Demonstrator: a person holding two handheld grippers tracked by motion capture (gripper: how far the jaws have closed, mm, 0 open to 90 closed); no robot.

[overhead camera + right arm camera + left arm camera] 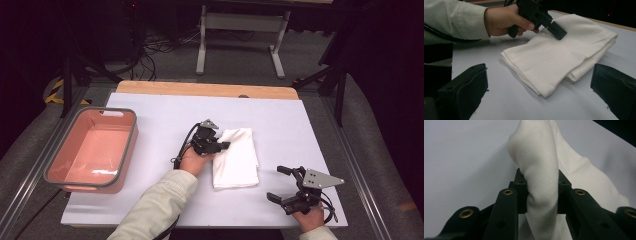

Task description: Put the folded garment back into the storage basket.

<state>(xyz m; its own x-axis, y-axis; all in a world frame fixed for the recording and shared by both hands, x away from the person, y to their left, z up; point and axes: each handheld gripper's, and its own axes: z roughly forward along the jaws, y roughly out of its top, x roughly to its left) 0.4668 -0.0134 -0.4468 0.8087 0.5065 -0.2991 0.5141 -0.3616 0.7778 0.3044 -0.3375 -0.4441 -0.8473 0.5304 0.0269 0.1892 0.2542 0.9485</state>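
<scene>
Pinching a raised fold of the folded white cloth [541, 170] at centre frame, left gripper [216, 146] clamped on the fabric at the cloth's left edge, on the white table [150, 200]. Resting at lower right of the high view, well apart from the cloth, right gripper [281, 182] with jaws spread wide and nothing between them. Sitting at far left, pink basin [60, 172].
</scene>
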